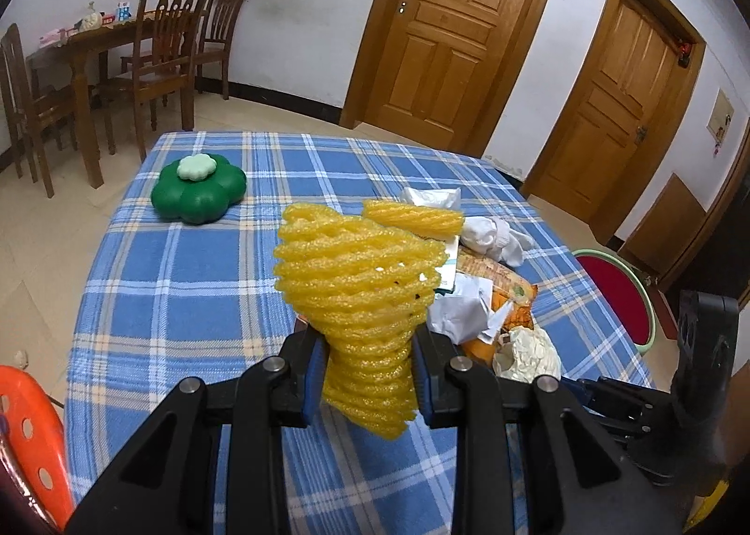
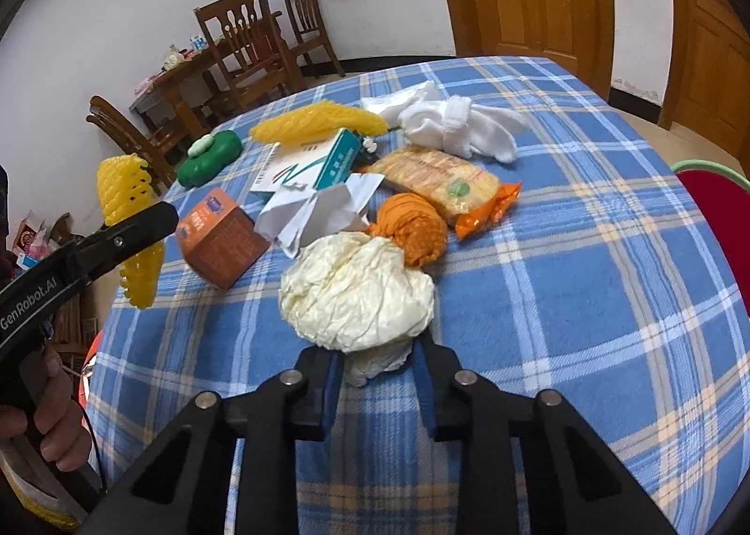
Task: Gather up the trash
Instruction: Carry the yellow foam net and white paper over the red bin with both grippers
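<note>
A yellow foam net is clamped low between the pads of the left hand-held gripper, most of it standing free above the jaws and a short tail hanging below; because the mesh is soft and springy, it could be squeezed out of the pads or tipped sideways if the gripper is swung quickly, and it would then drop back onto the bench. The right hand-held gripper is closed on the near edge of a crumpled cream wad, only a thin lower fold being caught between the pads while the bulk lies just ahead of them on the cloth; such a shallow pinch could be lost on lifting, or the fold could be torn away from the rest. Just beyond the wad, and apparently touching it, an orange ball and crumpled white paper are seen, so either could be dragged along or knocked aside when the wad is raised. To the left of these a brown box stands tilted, and could be toppled by a sideways sweep. Farther ahead a snack pack, a teal box, a second net and white socks lie crowded together. No bin is visible for certain, so a blind carry could miss it.
</note>
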